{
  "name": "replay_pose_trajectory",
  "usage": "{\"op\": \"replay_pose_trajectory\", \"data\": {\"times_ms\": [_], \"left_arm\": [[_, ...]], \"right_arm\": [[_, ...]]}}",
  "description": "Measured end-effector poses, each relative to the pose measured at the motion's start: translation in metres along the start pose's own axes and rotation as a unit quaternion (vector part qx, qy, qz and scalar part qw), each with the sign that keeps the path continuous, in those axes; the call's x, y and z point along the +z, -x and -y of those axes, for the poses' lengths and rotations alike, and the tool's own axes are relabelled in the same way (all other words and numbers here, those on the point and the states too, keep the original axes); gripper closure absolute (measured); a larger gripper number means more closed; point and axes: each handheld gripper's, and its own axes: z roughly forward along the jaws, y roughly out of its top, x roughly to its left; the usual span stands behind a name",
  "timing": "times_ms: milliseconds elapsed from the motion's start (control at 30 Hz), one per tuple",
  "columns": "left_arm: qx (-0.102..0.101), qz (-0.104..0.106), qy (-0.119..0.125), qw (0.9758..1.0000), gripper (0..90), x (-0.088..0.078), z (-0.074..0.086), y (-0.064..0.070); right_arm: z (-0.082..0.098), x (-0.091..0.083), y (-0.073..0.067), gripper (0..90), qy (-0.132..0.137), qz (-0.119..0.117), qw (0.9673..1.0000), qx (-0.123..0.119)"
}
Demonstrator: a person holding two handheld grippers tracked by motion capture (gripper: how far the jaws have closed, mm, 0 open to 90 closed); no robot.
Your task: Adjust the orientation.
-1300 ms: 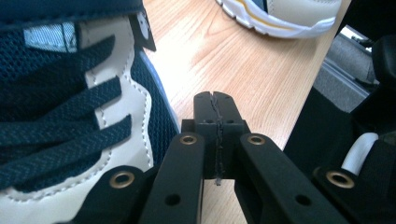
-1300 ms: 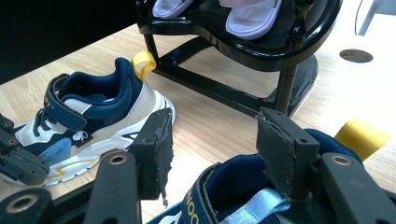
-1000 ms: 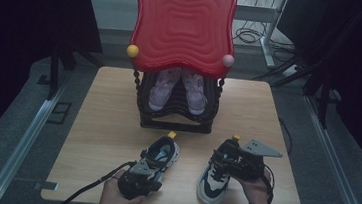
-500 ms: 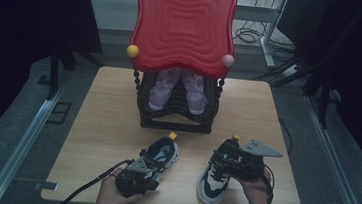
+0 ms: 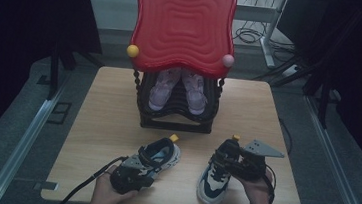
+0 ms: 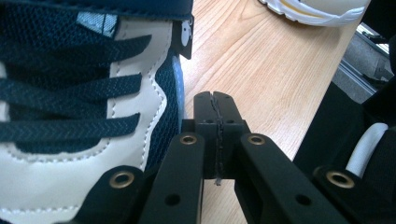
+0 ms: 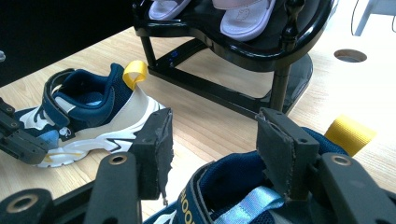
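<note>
Two navy and white sneakers with yellow heel loops lie on the wooden table [image 5: 106,125]. The left sneaker [image 5: 157,156] fills the left half of the left gripper view, laces up [image 6: 70,93]. My left gripper [image 5: 134,172] [image 6: 215,100] is shut, empty, its tips close beside that shoe's side. The right sneaker [image 5: 218,172] lies under my right gripper [image 5: 231,162]. In the right gripper view its jaws [image 7: 217,149] stand open over this shoe's collar [image 7: 233,191], and the pads [image 7: 156,149] press on nothing that I can see.
A black rack [image 5: 175,116] with a red wavy panel [image 5: 183,27] stands at the table's middle back and holds pale pink shoes [image 5: 162,90]. Yellow [image 5: 132,51] and pink [image 5: 228,60] balls flank the panel. A round hole [image 7: 350,55] sits in the tabletop.
The left hand and its gripper have shifted slightly to the left beside the left sneaker. The right gripper and both shoes stay where they were.
</note>
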Motion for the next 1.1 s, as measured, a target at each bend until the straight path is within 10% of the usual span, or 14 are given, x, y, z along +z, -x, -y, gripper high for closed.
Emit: {"op": "replay_pose_trajectory", "data": {"times_ms": [733, 1100], "left_arm": [[-0.033, -0.017, -0.016, 0.9992, 89.9, -0.022, 0.016, -0.035], [-0.068, -0.038, 0.019, 0.9967, 89.8, -0.031, 0.02, -0.052]], "right_arm": [[0.001, -0.001, 0.003, 46.5, 0.001, 0.001, 1.0, 0.004], [-0.001, 0.003, 0.0, 46.5, 0.0, -0.001, 1.0, 0.001]]}}
